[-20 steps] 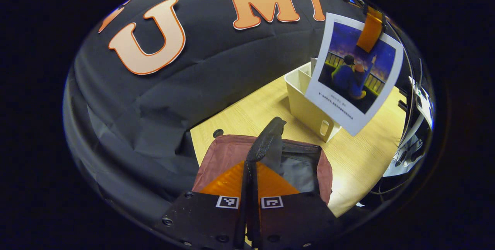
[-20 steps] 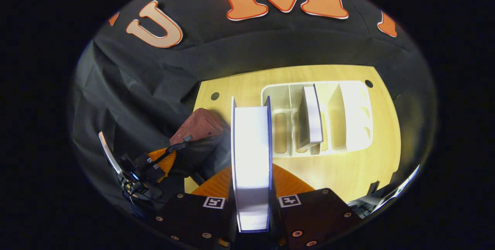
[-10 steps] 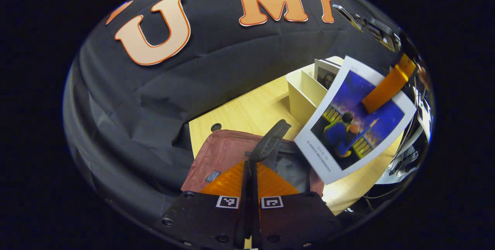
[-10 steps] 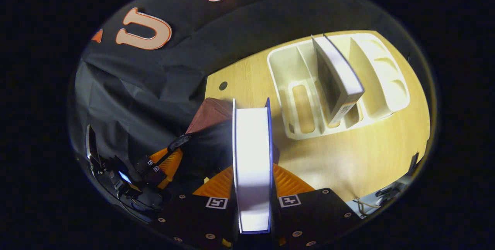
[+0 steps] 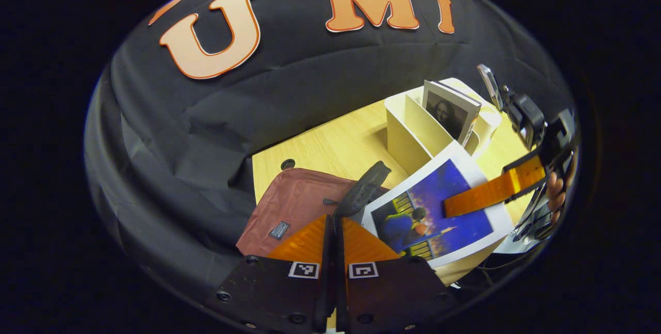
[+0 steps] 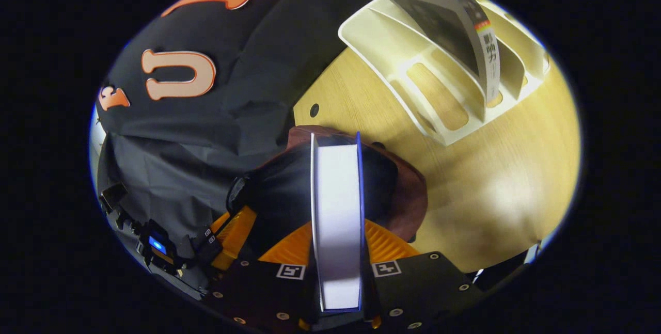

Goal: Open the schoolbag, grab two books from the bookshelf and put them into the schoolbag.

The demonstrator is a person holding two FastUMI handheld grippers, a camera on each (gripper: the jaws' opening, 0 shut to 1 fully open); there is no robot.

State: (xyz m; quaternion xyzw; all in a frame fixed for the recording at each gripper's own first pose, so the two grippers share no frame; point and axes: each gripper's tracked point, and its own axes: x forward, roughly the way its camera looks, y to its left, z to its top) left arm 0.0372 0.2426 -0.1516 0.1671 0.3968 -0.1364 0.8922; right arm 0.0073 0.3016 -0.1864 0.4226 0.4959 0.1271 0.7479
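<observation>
The maroon schoolbag (image 5: 294, 210) lies on the wooden table, and my left gripper (image 5: 333, 223) is shut on its black handle (image 5: 364, 189), lifting it. In the left gripper view my right gripper (image 5: 459, 202) holds a blue-covered book (image 5: 428, 220) tilted over the bag's mouth. In the right gripper view that gripper (image 6: 336, 225) is shut on the book (image 6: 335, 189), page edge up, right above the dark opening (image 6: 279, 184). The left gripper (image 6: 232, 220) shows at the bag's left side. A second book (image 6: 454, 19) leans in the white bookshelf (image 6: 413, 60).
The bookshelf (image 5: 408, 132) stands on the table (image 5: 330, 148) behind the bag, with the portrait-cover book (image 5: 449, 112) in a middle slot. A round cable hole (image 5: 287, 163) lies near the table's back edge. A hand (image 5: 555, 194) holds the right gripper.
My right gripper has carried the blue book down and left, from near the bookshelf to just over the bag's opening. The left gripper keeps its hold on the handle.
</observation>
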